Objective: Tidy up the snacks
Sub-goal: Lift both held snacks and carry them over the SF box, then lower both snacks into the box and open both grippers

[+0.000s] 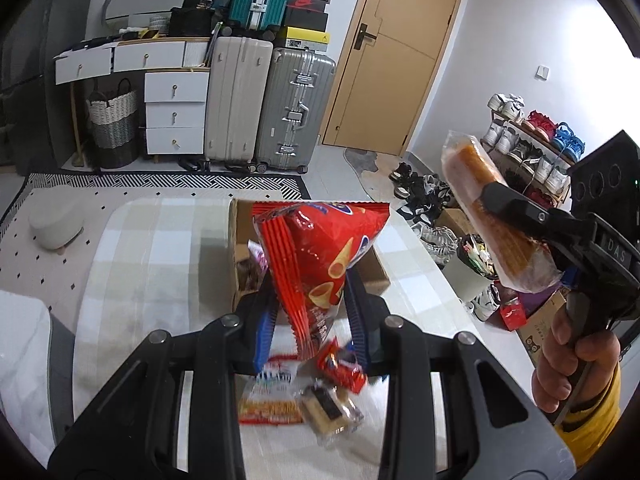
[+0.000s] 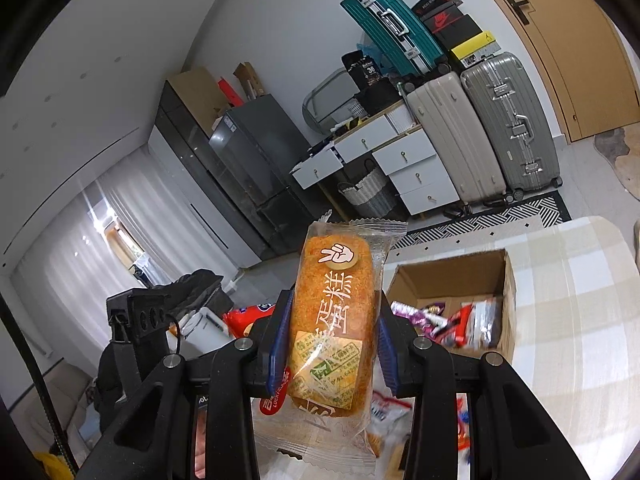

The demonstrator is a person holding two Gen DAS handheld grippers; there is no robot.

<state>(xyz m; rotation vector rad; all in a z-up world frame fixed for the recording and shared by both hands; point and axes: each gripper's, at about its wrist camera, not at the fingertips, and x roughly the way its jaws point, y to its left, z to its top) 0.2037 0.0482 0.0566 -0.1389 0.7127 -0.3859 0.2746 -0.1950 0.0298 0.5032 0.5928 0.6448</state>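
Observation:
My left gripper (image 1: 310, 300) is shut on a red chip bag (image 1: 324, 264) and holds it in the air above the table, in front of an open cardboard box (image 1: 236, 220). My right gripper (image 2: 330, 340) is shut on an orange cake in clear wrap (image 2: 334, 320), held upright; in the left wrist view this cake (image 1: 496, 216) and the right gripper (image 1: 520, 216) are up at the right. The box (image 2: 508, 300) lies right of the cake and holds several snack packs (image 2: 448, 320). Loose snacks (image 1: 312, 392) lie on the checked tablecloth (image 1: 160, 264) below my left gripper.
Suitcases (image 1: 272, 104), a white drawer unit (image 1: 176, 112) and a woven basket (image 1: 112, 120) stand against the far wall. A shoe rack (image 1: 532, 140) and shoes on the floor are at the right. A bin (image 1: 472, 268) stands by the table's right edge.

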